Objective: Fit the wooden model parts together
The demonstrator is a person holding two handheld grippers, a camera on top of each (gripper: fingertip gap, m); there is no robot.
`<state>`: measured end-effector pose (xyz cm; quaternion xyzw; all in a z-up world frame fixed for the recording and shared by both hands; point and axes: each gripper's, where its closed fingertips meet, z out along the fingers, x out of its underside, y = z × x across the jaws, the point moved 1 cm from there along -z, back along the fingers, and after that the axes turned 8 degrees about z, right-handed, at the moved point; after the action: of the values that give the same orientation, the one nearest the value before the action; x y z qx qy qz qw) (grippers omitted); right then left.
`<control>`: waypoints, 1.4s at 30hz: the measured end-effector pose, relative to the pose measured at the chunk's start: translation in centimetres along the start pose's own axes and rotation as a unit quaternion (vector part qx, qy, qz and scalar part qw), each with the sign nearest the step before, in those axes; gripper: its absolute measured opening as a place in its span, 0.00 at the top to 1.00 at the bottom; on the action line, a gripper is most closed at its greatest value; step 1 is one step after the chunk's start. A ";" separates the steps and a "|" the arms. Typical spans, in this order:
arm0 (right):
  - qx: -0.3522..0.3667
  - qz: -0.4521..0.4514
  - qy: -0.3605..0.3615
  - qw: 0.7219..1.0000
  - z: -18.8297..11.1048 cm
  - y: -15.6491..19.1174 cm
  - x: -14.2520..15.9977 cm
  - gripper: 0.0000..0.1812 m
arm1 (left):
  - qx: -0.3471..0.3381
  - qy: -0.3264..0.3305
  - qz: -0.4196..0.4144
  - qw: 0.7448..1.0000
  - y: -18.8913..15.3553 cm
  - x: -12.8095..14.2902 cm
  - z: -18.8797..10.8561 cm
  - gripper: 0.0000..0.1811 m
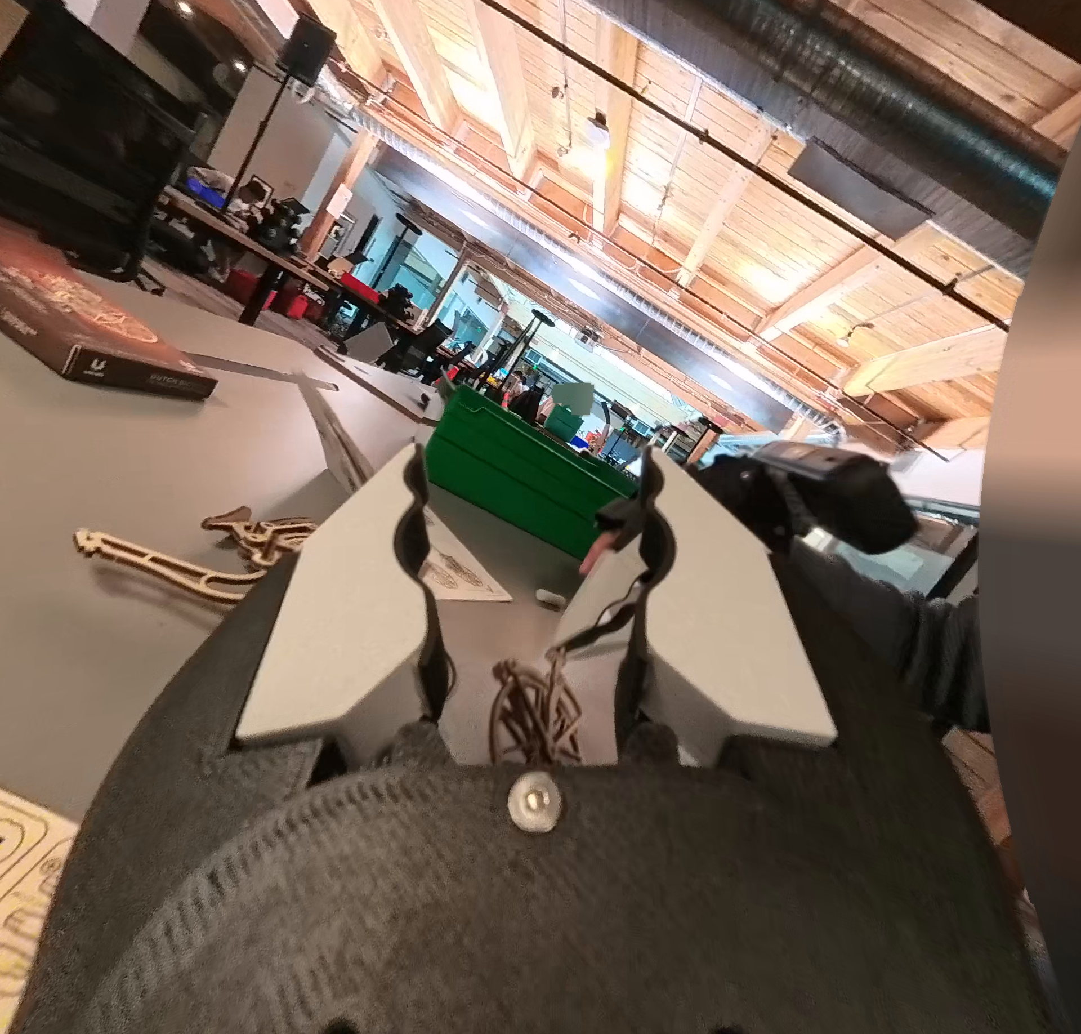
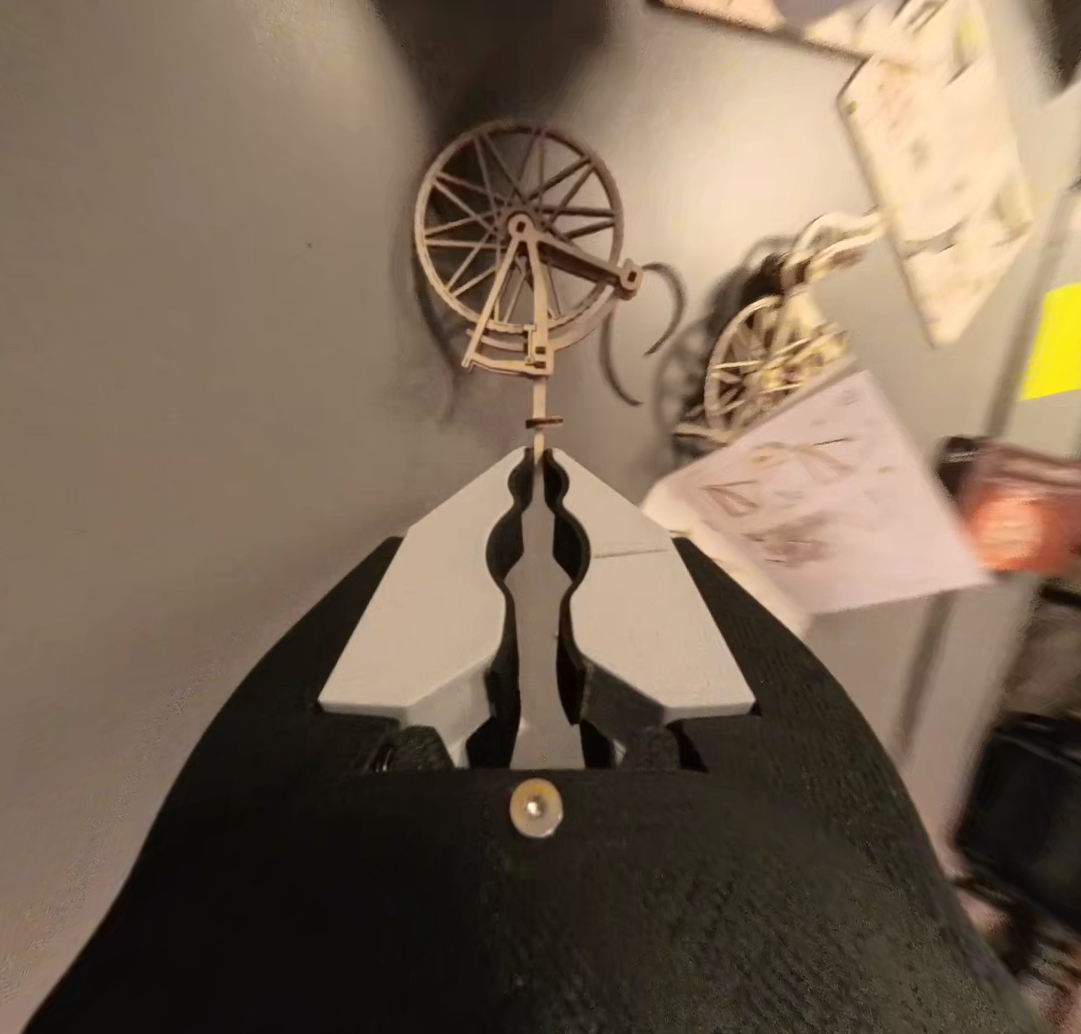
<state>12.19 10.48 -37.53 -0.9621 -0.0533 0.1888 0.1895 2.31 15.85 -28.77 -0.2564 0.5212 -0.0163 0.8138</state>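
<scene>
Grey worktop (image 2: 175,245) carries two wheeled wooden assemblies. One, a spoked wheel with fork (image 2: 517,245), is pinched by its thin stem between the clenched right fingers (image 2: 539,450), above the worktop; a twist could snap that stem. The second (image 2: 760,350) lies nearby, blurred. The left fingers (image 1: 532,467) are spread, grasping nothing.
</scene>
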 end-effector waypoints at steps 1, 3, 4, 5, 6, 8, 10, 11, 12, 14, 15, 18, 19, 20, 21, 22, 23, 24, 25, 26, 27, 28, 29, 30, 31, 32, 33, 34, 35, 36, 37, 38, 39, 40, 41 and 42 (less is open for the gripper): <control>0.041 -0.039 -0.003 0.998 -1.0 -0.8 -0.5 1.00 | 0.008 0.006 0.006 1.000 -0.3 0.1 0.1 0.60; 0.111 -0.127 -0.001 0.986 -3.2 -1.8 -1.5 1.00 | 0.031 0.036 0.005 0.999 -1.1 0.8 0.4 0.59; 0.143 -0.174 0.001 0.974 -4.3 -2.2 -2.1 1.00 | 0.041 0.061 0.005 0.997 -1.5 1.6 0.7 0.58; 0.170 -0.220 0.009 0.961 -5.3 -2.4 -2.5 1.00 | 0.053 0.085 0.007 0.995 -2.0 2.4 1.0 0.56; 0.193 -0.263 0.023 0.945 -6.1 -2.6 -2.8 1.00 | 0.074 0.104 0.011 0.992 -2.7 3.0 1.3 0.56; 0.246 -0.343 0.056 0.905 -7.5 -3.3 -3.4 1.00 | 0.110 0.136 0.024 0.984 -4.2 4.2 1.6 0.56; 0.281 -0.410 0.079 0.864 -8.5 -3.6 -4.1 1.00 | 0.144 0.150 0.039 0.977 -5.6 4.9 1.7 0.57; 0.286 -0.429 0.089 0.852 -8.7 -3.6 -4.2 1.00 | 0.152 0.150 0.047 0.976 -6.1 5.0 1.7 0.57; 0.295 -0.446 0.094 0.840 -8.9 -3.6 -4.5 1.00 | 0.160 0.148 0.058 0.974 -6.6 5.1 1.8 0.58; 0.316 -0.484 0.089 0.811 -9.3 -3.5 -5.3 1.00 | 0.156 0.128 0.095 0.975 -7.2 4.8 1.8 0.62; 0.323 -0.491 0.086 0.804 -9.4 -3.4 -5.7 1.00 | 0.148 0.120 0.118 0.975 -7.4 4.6 1.8 0.64; 0.330 -0.487 0.066 0.806 -9.7 -3.0 -6.5 1.00 | 0.111 0.114 0.194 0.968 -7.2 4.7 1.9 0.68; 0.337 -0.488 0.062 0.803 -9.8 -3.0 -6.7 1.00 | 0.099 0.111 0.212 0.966 -7.0 4.7 1.9 0.68; 0.344 -0.488 0.060 0.800 -10.0 -3.1 -6.8 1.00 | 0.095 0.108 0.222 0.964 -7.0 4.6 1.9 0.69; 0.351 -0.489 0.058 0.797 -10.1 -3.1 -6.9 1.00 | 0.102 0.108 0.223 0.964 -7.3 4.7 1.9 0.71; 0.354 -0.489 0.054 0.795 -10.2 -3.1 -7.0 1.00 | 0.109 0.108 0.219 0.964 -7.4 4.7 1.9 0.73; 0.357 -0.489 0.050 0.794 -10.2 -3.0 -7.1 1.00 | 0.114 0.108 0.216 0.964 -7.6 4.8 1.9 0.74; 0.361 -0.489 0.046 0.793 -10.2 -2.8 -7.2 1.00 | 0.116 0.105 0.215 0.964 -7.7 4.7 1.8 0.75; 0.363 -0.489 0.044 0.792 -10.1 -2.7 -7.2 1.00 | 0.121 0.099 0.215 0.964 -7.8 4.6 1.8 0.77; 0.366 -0.487 0.042 0.792 -10.0 -2.6 -7.2 1.00 | 0.127 0.092 0.217 0.964 -8.0 4.4 1.7 0.79; 0.370 -0.484 0.039 0.792 -9.9 -2.6 -7.2 1.00 | 0.129 0.088 0.219 0.963 -8.1 4.3 1.7 0.83; 0.372 -0.480 0.038 0.793 -9.8 -2.5 -7.1 1.00 | 0.131 0.088 0.225 0.962 -8.2 4.3 1.6 0.88; 0.374 -0.475 0.036 0.796 -9.7 -2.5 -7.0 1.00 | 0.135 0.089 0.231 0.959 -8.3 4.4 1.5 0.94; 0.377 -0.470 0.034 0.798 -9.7 -2.5 -6.9 1.00 | 0.137 0.091 0.236 0.958 -8.4 4.5 1.5 0.95; 0.379 -0.463 0.032 0.801 -9.6 -2.5 -6.7 1.00 | 0.137 0.096 0.238 0.957 -8.5 4.7 1.6 0.95; 0.379 -0.452 0.029 0.807 -9.5 -2.5 -6.5 1.00 | 0.134 0.103 0.237 0.957 -8.4 4.8 1.7 0.95; 0.380 -0.427 0.012 0.820 -9.5 -2.4 -6.4 0.98 | 0.132 0.109 0.236 0.957 -8.3 5.0 1.8 0.95; 0.375 -0.384 -0.007 0.844 -9.7 -2.5 -5.9 0.91 | 0.125 0.111 0.234 0.958 -8.1 5.0 1.9 0.95; 0.373 -0.314 -0.021 0.873 -10.0 -2.8 -4.8 0.85 | 0.115 0.109 0.233 0.959 -7.8 4.9 1.9 0.95; 0.368 -0.217 -0.038 0.903 -10.4 -3.3 -3.3 0.80 | 0.104 0.108 0.232 0.961 -7.5 4.8 1.9 0.95; 0.349 -0.100 -0.064 0.930 -10.5 -3.6 -1.3 0.80 | 0.092 0.107 0.233 0.962 -7.2 4.6 1.8 0.95; 0.314 0.031 -0.095 0.944 -10.2 -3.5 0.9 0.79 | 0.081 0.105 0.237 0.962 -6.9 4.5 1.8 0.95; 0.262 0.159 -0.121 0.944 -9.3 -2.9 3.4 0.79 | 0.071 0.105 0.243 0.962 -6.7 4.5 1.7 0.95; 0.209 0.272 -0.137 0.929 -8.2 -2.0 5.7 0.79 | 0.061 0.109 0.248 0.961 -6.3 4.6 1.8 0.95; 0.170 0.360 -0.139 0.907 -7.0 -1.3 8.1 0.77 | 0.054 0.113 0.254 0.959 -6.2 4.7 1.8 0.95; 0.152 0.418 -0.131 0.886 -6.0 -0.6 10.3 0.77 | 0.052 0.116 0.258 0.958 -6.1 4.8 1.8 0.95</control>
<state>24.02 10.77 -35.70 -0.8211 0.3585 0.3809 0.2286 7.53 9.83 -29.54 -0.0665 0.6587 0.1373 0.7368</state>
